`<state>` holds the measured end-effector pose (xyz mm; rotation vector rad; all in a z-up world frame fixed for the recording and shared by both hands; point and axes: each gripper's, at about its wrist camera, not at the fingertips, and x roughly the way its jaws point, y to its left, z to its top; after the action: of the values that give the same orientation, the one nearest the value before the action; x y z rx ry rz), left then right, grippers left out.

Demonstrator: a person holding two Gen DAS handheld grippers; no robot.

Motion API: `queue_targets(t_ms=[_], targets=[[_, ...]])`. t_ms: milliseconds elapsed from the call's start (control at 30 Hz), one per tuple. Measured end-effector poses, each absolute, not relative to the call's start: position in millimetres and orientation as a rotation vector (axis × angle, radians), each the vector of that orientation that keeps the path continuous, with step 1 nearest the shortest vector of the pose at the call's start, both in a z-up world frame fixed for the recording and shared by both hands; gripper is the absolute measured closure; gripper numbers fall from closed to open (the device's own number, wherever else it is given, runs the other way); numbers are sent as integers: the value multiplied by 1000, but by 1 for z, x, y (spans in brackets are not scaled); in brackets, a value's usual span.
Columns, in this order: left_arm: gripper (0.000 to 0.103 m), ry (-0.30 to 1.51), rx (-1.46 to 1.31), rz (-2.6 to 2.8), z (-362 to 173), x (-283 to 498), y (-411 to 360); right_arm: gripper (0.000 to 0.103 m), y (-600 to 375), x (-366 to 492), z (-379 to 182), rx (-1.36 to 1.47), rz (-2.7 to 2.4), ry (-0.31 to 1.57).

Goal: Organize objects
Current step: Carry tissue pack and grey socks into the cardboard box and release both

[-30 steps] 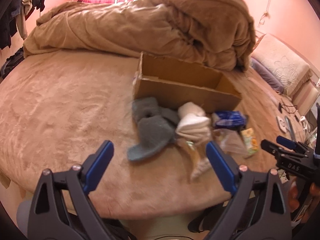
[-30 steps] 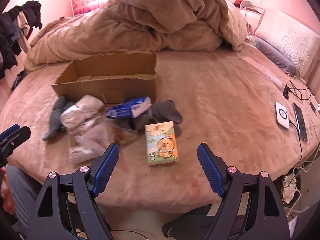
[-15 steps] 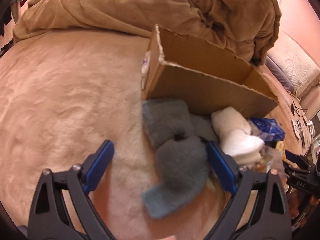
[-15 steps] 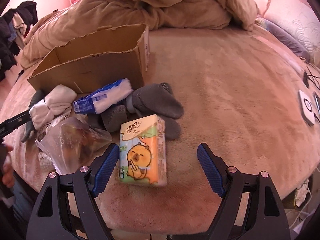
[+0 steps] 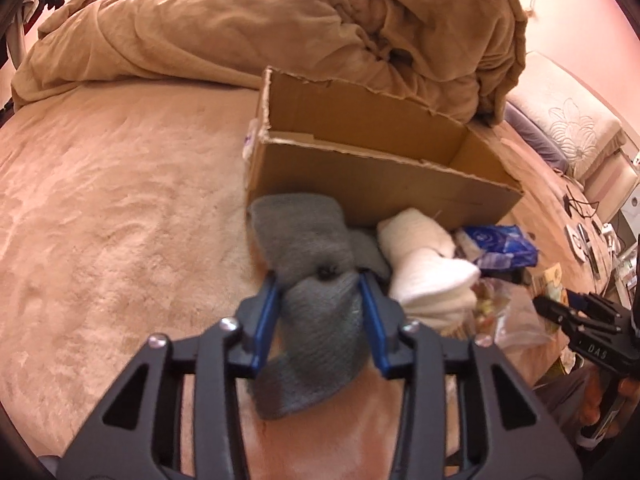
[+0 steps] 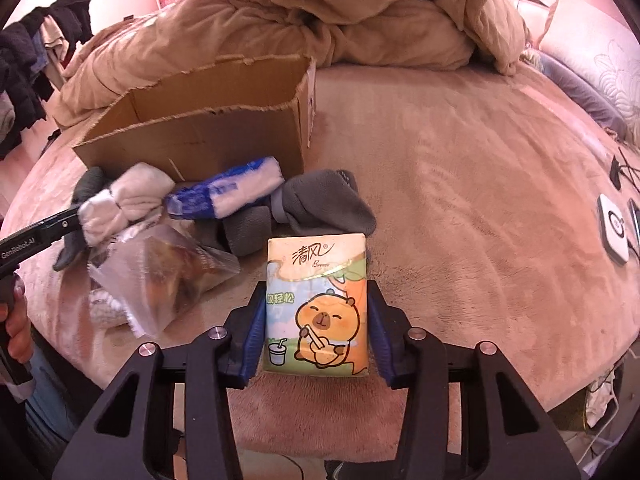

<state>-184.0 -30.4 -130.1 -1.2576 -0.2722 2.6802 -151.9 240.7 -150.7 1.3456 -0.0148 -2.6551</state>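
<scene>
My left gripper (image 5: 320,292) is shut on a grey sock (image 5: 316,320) lying on the bed in front of an open cardboard box (image 5: 372,184). A white sock bundle (image 5: 428,272) and a blue tissue pack (image 5: 496,244) lie to its right. My right gripper (image 6: 316,320) is shut on a tissue pack with a cartoon capybara (image 6: 318,304). Beyond it lie dark grey socks (image 6: 316,204), the blue pack (image 6: 232,192), the white bundle (image 6: 124,204), a clear plastic bag (image 6: 160,276) and the box (image 6: 200,128).
A heaped brown duvet (image 5: 280,28) lies behind the box. Pillows (image 5: 568,128) are at the right. A white charger pad (image 6: 614,232) and cables lie at the bed's right edge. Clothes (image 6: 24,64) hang at far left.
Both grippers moved forward and closed: the left onto the grey sock, the right onto the capybara tissue pack. Both were open before.
</scene>
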Motion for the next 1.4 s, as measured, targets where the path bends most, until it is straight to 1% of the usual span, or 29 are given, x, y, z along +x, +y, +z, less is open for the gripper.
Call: queue_targets(t_ms=[200,433,567,700,967,1100,1233,1400], targets=[[66,-281,-1190,2690,-100,-167,-33,55,238,-141,-122,1282,-2692,1],[66,-280,-1073,2705,-42,-157,-33,55,236,-142,-83,1212,-2719,-8],[65,-268,-1021,2708,-15,-165,-32,55,229,-156,-64,1178,-2718,-14],[65,-262,-995,2692,0,-183,-25,55,222,-170,-50,1144,-2715,-20],[65,-259,-1049,2602,-15,-238,13,55,215,-212,-36,1112,-2704,-48],[65,-300,-1091,2535,-31,-270,36,55,219,-233,-37,1112,-2699,-64],[65,-323,-1153,2492,-54,-299,57,55,222,-255,-42,1124,-2678,-66],[64,-372,-1285,2395,-96,-324,72,55,219,-278,-56,1132,-2666,-27]])
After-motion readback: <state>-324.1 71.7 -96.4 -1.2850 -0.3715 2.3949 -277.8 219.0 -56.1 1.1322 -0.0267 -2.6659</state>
